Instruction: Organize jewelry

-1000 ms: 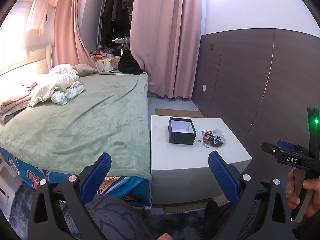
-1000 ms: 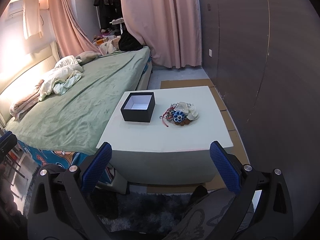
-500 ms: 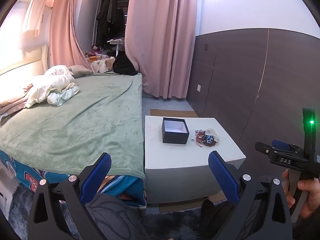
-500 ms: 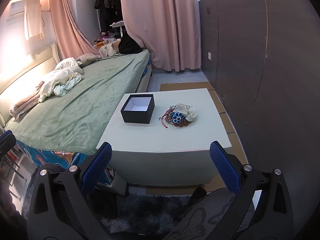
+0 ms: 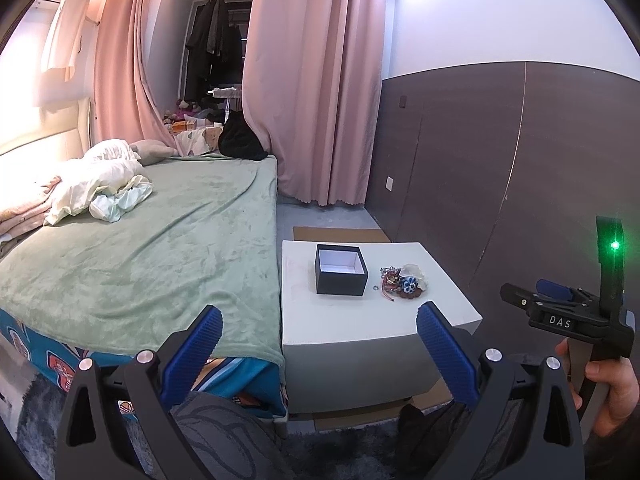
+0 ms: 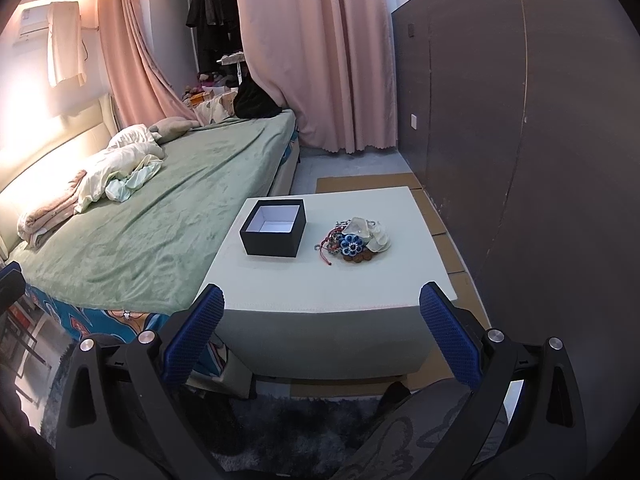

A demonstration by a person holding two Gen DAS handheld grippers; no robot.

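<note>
A bed under a green blanket filled the left of the room, and a low white table stood against its side near the dark wall panel. On the table's far left part sat an open black box with a white lining, showing nothing inside. Just to the box's right, close to it but apart, lay the jewelry pile: a blue flower piece, brown beads, a pale cloth-like bit, a red cord trailing toward the near edge, and a small ring on the box side. The pile's long axis ran roughly left to right, parallel to the table's near edge. The right gripper hung in front of that near edge, well short of the pile, its blue-padded jaws spread wide and empty; the pile lay ahead and a little right of its midline. The left gripper was likewise wide open and empty, held farther back with the pile ahead and to its right. Judging by this, the right hand looked nearer and better lined up for a first pick, with nothing yet moved into the box.
</note>
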